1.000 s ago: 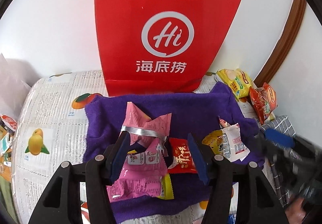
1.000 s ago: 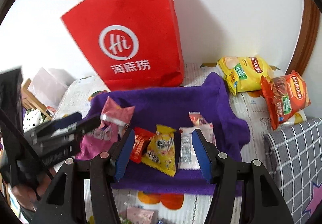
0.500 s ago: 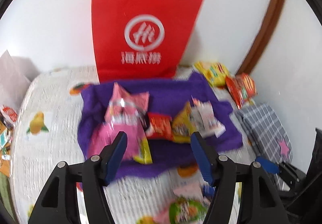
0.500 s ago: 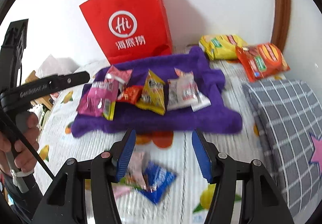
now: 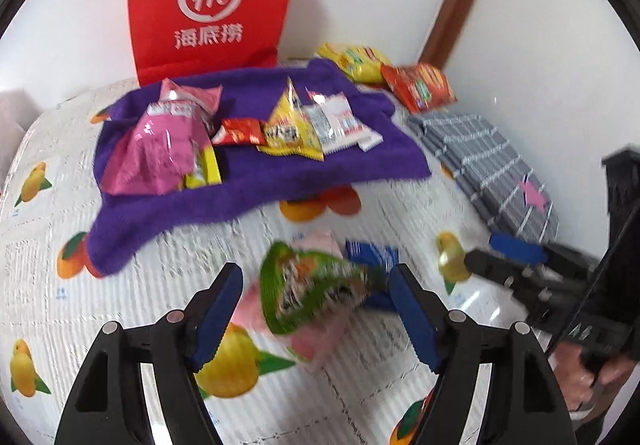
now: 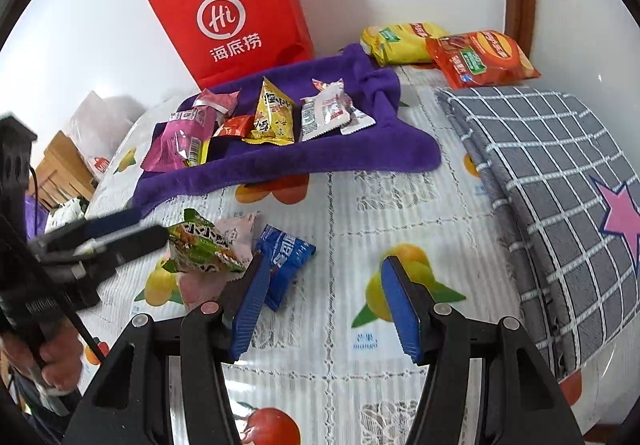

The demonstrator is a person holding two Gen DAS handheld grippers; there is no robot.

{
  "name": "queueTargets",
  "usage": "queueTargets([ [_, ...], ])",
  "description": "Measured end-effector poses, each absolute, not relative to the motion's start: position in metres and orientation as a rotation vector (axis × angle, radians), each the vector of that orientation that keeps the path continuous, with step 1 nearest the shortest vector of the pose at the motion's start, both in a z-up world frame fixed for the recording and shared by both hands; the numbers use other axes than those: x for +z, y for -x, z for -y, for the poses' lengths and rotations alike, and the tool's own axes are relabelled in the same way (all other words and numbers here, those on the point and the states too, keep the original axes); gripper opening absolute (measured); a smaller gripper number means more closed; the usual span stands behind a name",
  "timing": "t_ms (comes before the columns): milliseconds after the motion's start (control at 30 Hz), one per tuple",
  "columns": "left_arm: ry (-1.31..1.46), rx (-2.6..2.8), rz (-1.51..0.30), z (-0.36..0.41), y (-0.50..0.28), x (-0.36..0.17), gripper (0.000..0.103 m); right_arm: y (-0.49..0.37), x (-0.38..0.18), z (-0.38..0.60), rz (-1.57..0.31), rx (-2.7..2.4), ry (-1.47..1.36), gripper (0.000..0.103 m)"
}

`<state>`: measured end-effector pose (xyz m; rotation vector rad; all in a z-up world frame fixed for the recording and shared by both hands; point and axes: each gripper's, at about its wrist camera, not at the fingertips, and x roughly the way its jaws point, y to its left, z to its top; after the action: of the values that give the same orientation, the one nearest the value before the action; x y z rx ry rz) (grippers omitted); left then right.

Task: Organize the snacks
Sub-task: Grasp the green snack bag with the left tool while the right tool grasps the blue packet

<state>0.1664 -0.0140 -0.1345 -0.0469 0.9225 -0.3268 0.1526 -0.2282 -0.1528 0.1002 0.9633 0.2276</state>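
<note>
Three loose packets: green packet (image 5: 316, 289) between your left hand-held gripper (image 5: 316, 319), jaws just widened, nothing held; right hand-held gripper (image 6: 326, 305) open, empty. Risk: closing catches pink packet (image 5: 320, 337) underneath too.

Green packet (image 5: 312, 285) motion-blurred; red bag's (image 5: 212, 1) top cut off.

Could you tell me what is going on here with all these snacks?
A person is sorting snack packets onto a purple towel, where five already lie. The left claw, whose jaws have just been opening, is lined up on a green packet in the loose pile on the fruit-print cloth. The right claw hovers open, empty, beside a blue packet.
</note>
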Motion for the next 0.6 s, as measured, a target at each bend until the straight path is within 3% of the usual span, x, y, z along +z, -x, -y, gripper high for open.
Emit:
queueTargets([
  [333,0.064,-0.363,-0.963,0.028,-0.180,-0.168,0.073,-0.157,-0.176,0.231,-1.013,0.209,-0.094,0.059],
  [400,0.032,-0.346,-0.959,0.033,-0.182,-0.173,0.059,-0.159,-0.181,0.231,-1.028,0.210,-0.095,0.059],
  [467,0.024,-0.346,-0.933,0.033,-0.182,-0.173,0.051,-0.161,-0.184,0.229,-1.037,0.210,-0.080,0.059],
  [600,0.054,-0.364,-0.914,0.026,-0.186,-0.168,0.047,-0.163,-0.189,0.221,-1.044,0.219,-0.058,0.059],
])
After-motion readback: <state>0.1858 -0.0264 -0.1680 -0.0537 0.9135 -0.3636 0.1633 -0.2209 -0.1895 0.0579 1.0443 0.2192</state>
